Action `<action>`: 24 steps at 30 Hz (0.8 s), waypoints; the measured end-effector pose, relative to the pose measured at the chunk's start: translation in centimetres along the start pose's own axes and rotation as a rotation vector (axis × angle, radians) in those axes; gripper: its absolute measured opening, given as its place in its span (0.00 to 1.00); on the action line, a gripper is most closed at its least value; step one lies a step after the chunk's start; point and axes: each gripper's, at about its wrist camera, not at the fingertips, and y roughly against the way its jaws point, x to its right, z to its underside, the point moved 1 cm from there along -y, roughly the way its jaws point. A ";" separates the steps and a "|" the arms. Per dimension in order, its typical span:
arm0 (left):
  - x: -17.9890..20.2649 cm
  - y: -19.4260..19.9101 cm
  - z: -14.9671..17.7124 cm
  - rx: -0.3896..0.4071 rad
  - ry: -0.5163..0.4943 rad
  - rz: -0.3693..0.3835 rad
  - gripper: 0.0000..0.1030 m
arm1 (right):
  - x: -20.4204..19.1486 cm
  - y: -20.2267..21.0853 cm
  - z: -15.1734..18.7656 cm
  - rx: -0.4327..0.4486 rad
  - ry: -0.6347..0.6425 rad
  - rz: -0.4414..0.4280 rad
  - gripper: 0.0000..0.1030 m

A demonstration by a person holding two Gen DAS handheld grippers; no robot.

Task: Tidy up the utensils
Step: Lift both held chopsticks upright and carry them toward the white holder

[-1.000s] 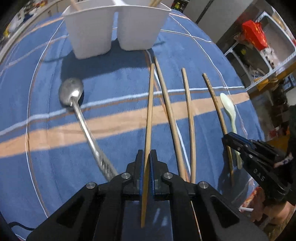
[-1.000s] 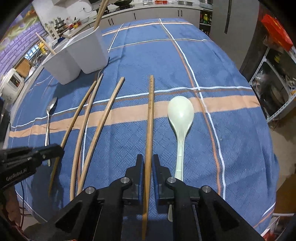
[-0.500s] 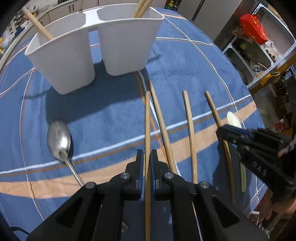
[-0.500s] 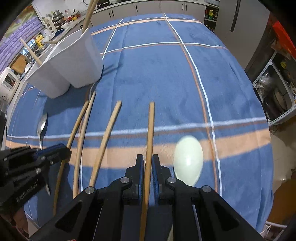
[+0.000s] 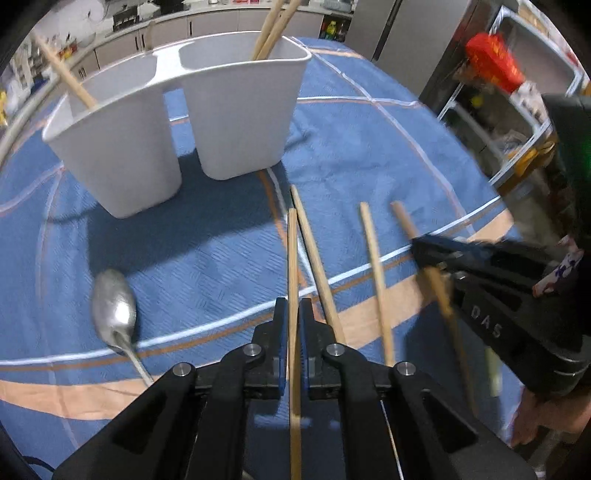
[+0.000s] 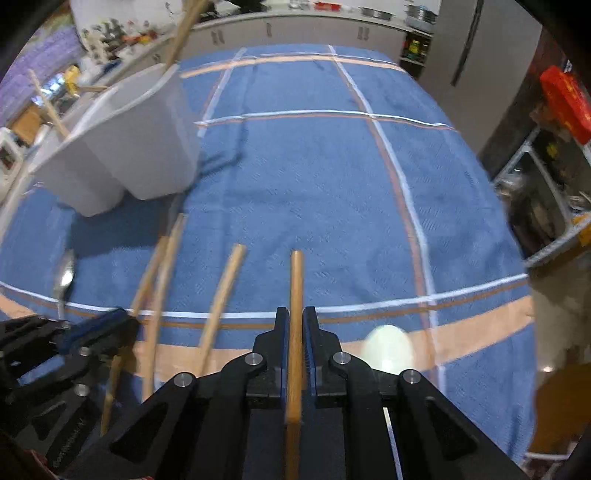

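Two chopsticks gripped, holder just ahead

Each chopstick, the left claw's (image 5: 293,280) and the right claw's (image 6: 295,295), runs lengthwise between closed jaws, tip towards the white holder (image 5: 236,110) near the counter's far edge. Both stick out far past the left claw (image 5: 291,314) and right claw (image 6: 295,325), so they may pivot or catch the holder's rim.

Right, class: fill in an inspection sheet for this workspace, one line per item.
Surface: blue striped tablecloth over the table.
Job's things: white two-compartment holder with chopsticks standing in it; two loose chopsticks, a metal spoon and a pale spoon on the cloth.
Clutter: nothing seen.
Grippers: left gripper shut on a chopstick; right gripper shut on another chopstick.
Cables: nothing seen.
Surroundings: kitchen counter, wire shelving.
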 end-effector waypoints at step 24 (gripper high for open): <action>-2.0 13.0 5.9 0.320 0.081 0.105 0.05 | -0.8 12.2 6.0 0.334 -0.070 -0.167 0.07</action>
